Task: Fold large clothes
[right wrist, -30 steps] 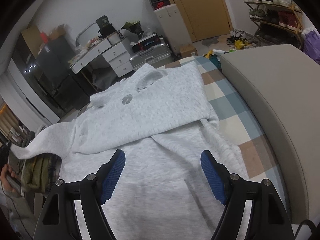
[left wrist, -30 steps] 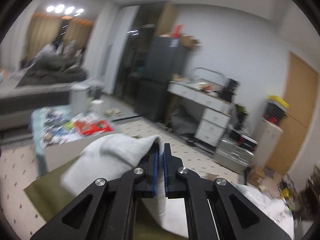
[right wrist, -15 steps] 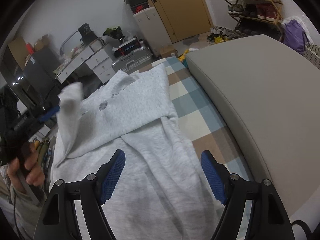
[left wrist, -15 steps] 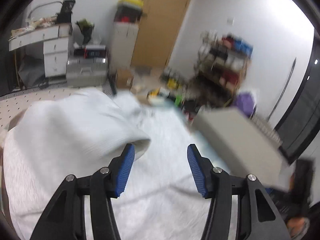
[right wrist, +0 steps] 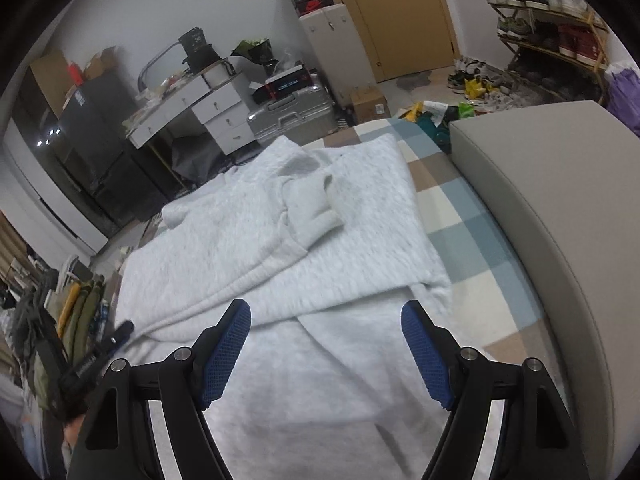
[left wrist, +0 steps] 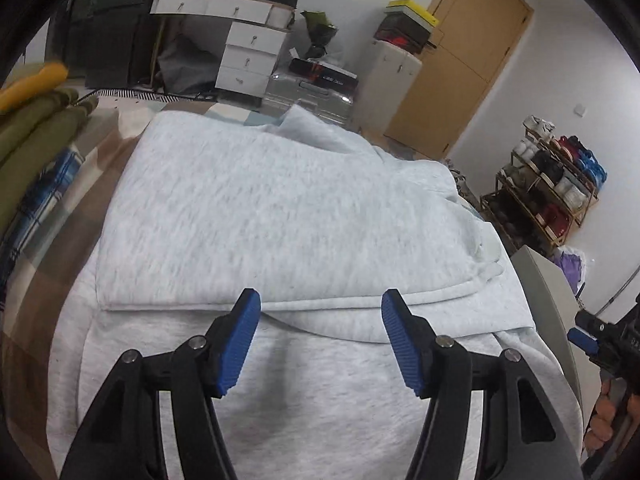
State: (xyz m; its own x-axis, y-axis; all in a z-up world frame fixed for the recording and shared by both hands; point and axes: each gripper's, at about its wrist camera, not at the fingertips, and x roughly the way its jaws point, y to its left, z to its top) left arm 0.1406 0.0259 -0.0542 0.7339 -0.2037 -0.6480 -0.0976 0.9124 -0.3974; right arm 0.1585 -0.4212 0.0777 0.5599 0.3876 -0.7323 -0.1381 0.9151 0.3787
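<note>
A large light grey sweatshirt point(left wrist: 280, 216) lies spread on a checked bedspread point(right wrist: 452, 216). Both its sleeves are folded in across the body; the left sleeve's cuff point(right wrist: 316, 216) rests near the garment's middle. My left gripper point(left wrist: 320, 336) is open and empty, just above the garment's near part. My right gripper point(right wrist: 326, 348) is open and empty too, above the near half. The right gripper also shows at the right edge of the left wrist view point(left wrist: 600, 340). The left gripper shows at the lower left of the right wrist view point(right wrist: 100, 352).
A grey padded headboard point(right wrist: 560, 216) runs along the bed's right side. Folded olive and yellow clothes point(left wrist: 36, 120) lie at the left. Beyond the bed stand a white desk with drawers point(right wrist: 200, 108), a silver suitcase point(right wrist: 288, 116), a wooden door point(right wrist: 392, 12) and a shoe rack point(right wrist: 548, 32).
My left gripper carried the left sleeve from beside the bed across the sweatshirt, opened and let it go; the sleeve now lies folded over the body. My right gripper stayed open above the garment.
</note>
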